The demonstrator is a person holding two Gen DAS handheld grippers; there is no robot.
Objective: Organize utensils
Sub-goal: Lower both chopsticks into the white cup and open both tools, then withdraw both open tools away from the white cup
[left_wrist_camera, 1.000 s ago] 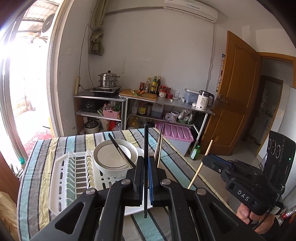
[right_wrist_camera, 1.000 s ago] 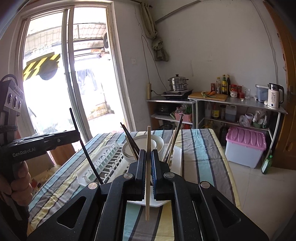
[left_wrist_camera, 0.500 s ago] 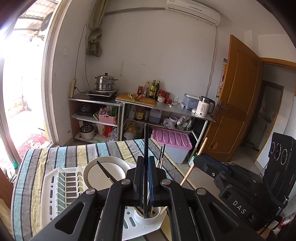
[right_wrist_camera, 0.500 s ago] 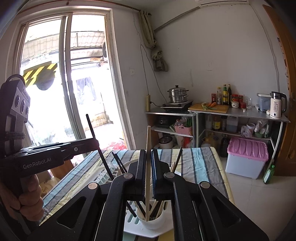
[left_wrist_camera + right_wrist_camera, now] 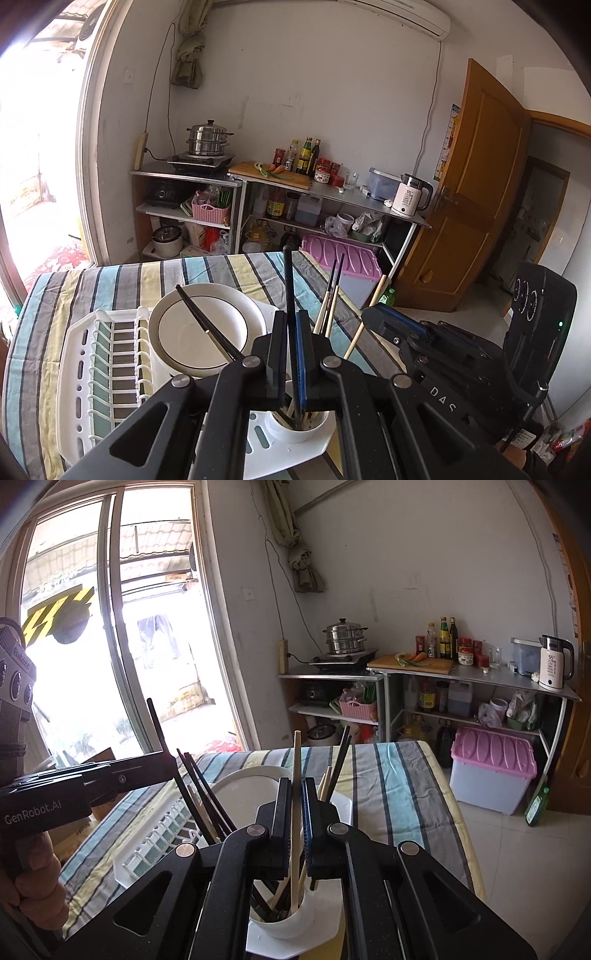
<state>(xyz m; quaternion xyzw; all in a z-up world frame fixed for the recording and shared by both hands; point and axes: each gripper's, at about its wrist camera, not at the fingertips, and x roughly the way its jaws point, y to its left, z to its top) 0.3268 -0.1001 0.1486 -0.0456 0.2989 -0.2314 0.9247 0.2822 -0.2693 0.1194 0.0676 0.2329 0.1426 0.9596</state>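
Note:
My left gripper point(image 5: 290, 315) is shut on a black chopstick point(image 5: 288, 280) that stands upright, its lower end inside the white utensil cup point(image 5: 301, 430). My right gripper point(image 5: 295, 786) is shut on a pale wooden chopstick point(image 5: 296, 760), its lower end in the same cup point(image 5: 291, 921). Several other black and wooden chopsticks point(image 5: 201, 801) lean in the cup. The right gripper shows in the left wrist view point(image 5: 373, 314), just right of the cup. The left gripper shows in the right wrist view point(image 5: 166, 766), at the left.
The cup sits at the corner of a white dish rack point(image 5: 85, 369) on a striped tablecloth point(image 5: 110, 277). A white bowl point(image 5: 199, 332) rests in the rack. Kitchen shelves point(image 5: 332, 195), a pink-lidded bin point(image 5: 340, 258) and a wooden door point(image 5: 472, 206) stand behind the table.
Both grippers have lowered their chopsticks from above the rack down into the utensil cup. They still grip them.

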